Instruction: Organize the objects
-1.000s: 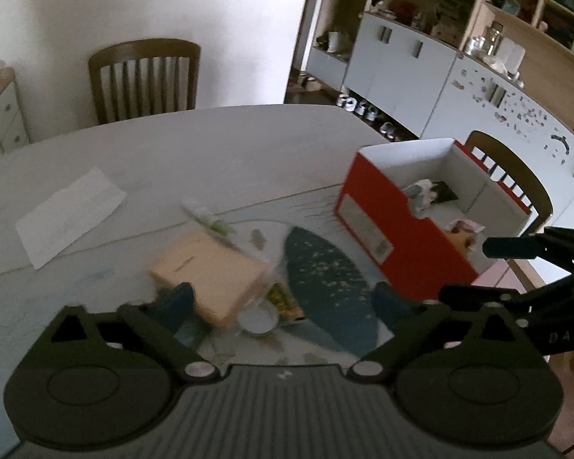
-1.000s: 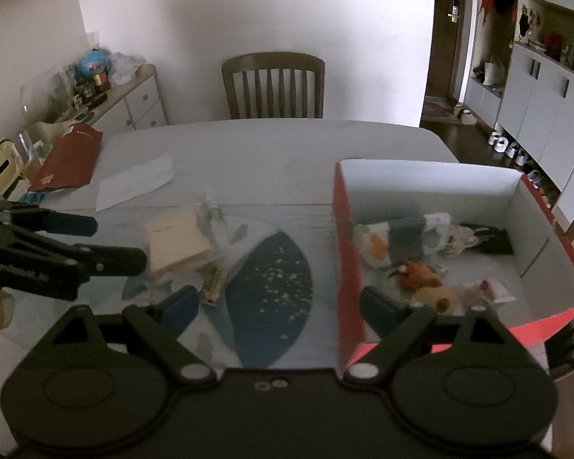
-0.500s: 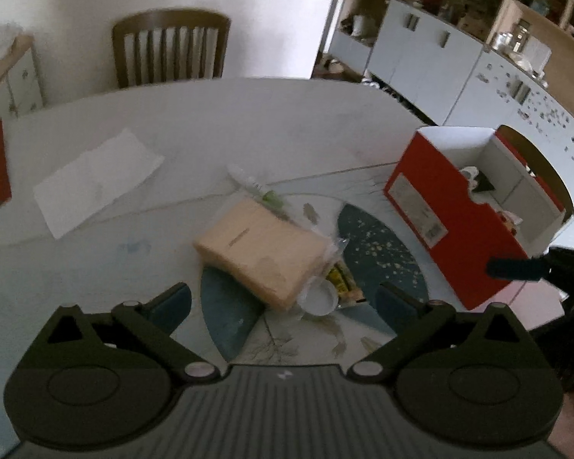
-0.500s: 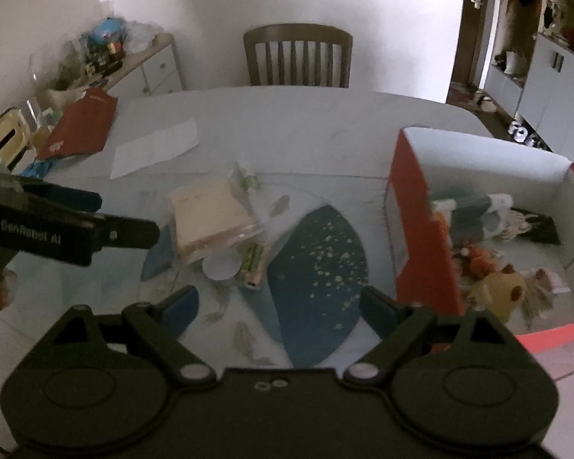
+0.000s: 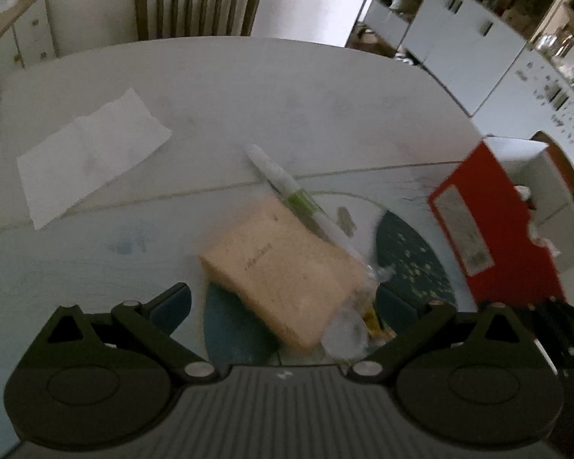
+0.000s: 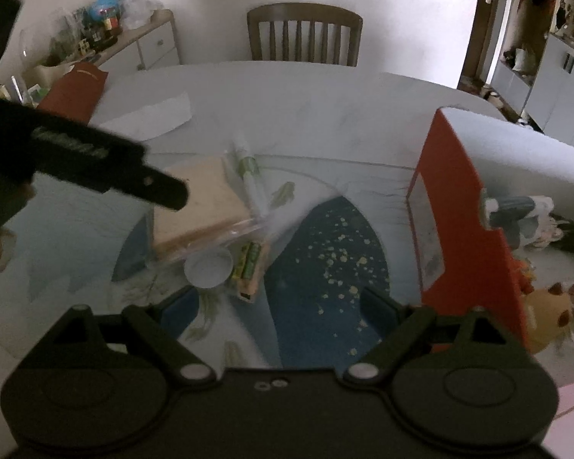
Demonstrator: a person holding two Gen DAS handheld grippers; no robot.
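Observation:
A tan pack in clear wrap [image 5: 287, 267] lies on the table [image 5: 248, 88], with a white-and-green tube [image 5: 287, 187] behind it, a small white round lid [image 6: 208, 267] and a green-yellow packet [image 6: 248, 266] beside it. My left gripper [image 5: 283, 302] is open and empty, just above the near end of the pack. My right gripper [image 6: 279, 308] is open and empty over the blue patch, right of the lid. The red box [image 6: 459, 206] at the right holds soft toys [image 6: 562, 302]. The left gripper's fingers [image 6: 160, 187] show over the pack in the right wrist view.
A white paper sheet [image 5: 88, 157] lies at the far left of the table. A red bag [image 6: 72, 91] lies at the left edge. A wooden chair [image 5: 199, 4] stands behind the table. White cabinets [image 5: 459, 38] line the right wall.
Both grippers have moved left and lower toward the pack and small items. The red box has slid toward the right edge of both views. Both stay open.

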